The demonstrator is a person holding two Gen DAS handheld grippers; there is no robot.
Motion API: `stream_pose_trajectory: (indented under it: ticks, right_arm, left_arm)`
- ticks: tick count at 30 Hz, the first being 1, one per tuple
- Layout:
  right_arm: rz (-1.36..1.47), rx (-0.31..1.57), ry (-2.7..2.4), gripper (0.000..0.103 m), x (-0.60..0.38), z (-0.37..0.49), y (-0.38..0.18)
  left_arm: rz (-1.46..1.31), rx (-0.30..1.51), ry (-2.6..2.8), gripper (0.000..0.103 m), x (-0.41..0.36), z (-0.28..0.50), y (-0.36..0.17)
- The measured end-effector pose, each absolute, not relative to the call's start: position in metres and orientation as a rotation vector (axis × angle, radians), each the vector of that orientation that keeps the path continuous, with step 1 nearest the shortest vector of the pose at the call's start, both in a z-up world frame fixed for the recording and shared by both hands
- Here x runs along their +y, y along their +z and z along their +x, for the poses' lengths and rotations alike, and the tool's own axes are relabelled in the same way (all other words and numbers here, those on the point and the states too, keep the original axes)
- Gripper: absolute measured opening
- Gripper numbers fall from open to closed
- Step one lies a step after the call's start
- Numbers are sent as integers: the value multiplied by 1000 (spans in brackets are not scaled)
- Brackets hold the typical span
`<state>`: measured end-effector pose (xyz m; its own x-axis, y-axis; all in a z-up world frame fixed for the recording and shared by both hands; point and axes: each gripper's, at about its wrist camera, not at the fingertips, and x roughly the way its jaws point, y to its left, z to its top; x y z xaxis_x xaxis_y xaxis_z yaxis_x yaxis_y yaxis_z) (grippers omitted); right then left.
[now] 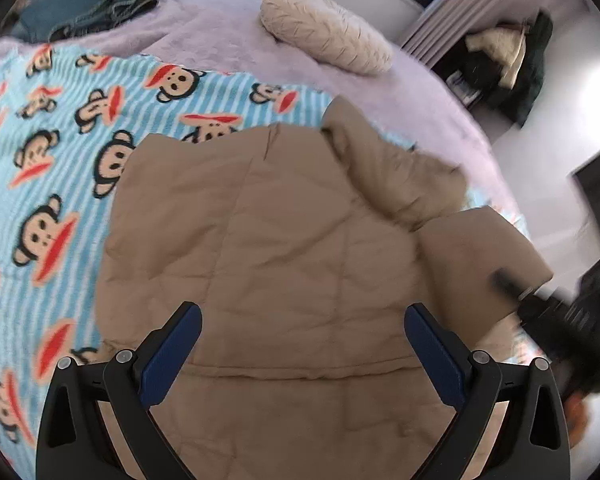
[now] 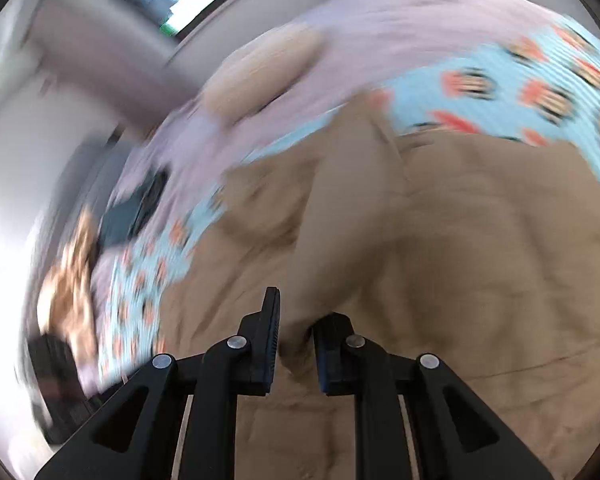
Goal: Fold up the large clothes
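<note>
1. Bedroom scene, seen from two cameras mounted on hand-held grippers; a tan quilted jacket (image 1: 284,240) lies spread on a blue-striped blanket printed with cartoon monkeys (image 1: 52,168), which covers part of a pale lilac bedspread (image 1: 220,36)
2. Left gripper (image 1: 302,344) hovers above the jacket's lower part with its blue-padded jaws spread wide; nothing sits between them and they hold nothing
3. Right gripper (image 2: 296,344) has its jaws drawn close, with a raised fold of the tan jacket (image 2: 440,248) running into the narrow gap; the fabric lifts toward the fingers as if pinched; this view is heavily blurred, so the exact contact is hard to judge
4. One sleeve (image 1: 396,176) lies folded across the jacket's right side in the left camera's view; the right gripper shows there as a dark blur (image 1: 556,312) at the jacket's right edge
5. Farther up the bed rest a cream textured pillow (image 1: 324,34) and a heap of denim clothing (image 1: 88,12), both well apart from the jacket
6. Beyond the bed, a dark pile of clothes (image 1: 504,64) sits beside a grey curtain (image 1: 472,4)
</note>
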<state>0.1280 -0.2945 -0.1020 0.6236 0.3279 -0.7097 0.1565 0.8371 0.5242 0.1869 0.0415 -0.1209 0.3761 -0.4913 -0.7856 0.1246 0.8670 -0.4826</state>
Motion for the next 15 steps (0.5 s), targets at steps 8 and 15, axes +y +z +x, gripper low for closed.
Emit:
stream_pose_trajectory:
  ticks: [8, 15]
  right_arm:
    - [498, 1155, 227, 76, -249, 97, -138]
    - [676, 1115, -48, 76, -368, 34, -143]
  left_arm:
    - [-540, 1109, -492, 102, 45, 195, -117]
    - [-491, 1229, -560, 102, 2, 201, -152]
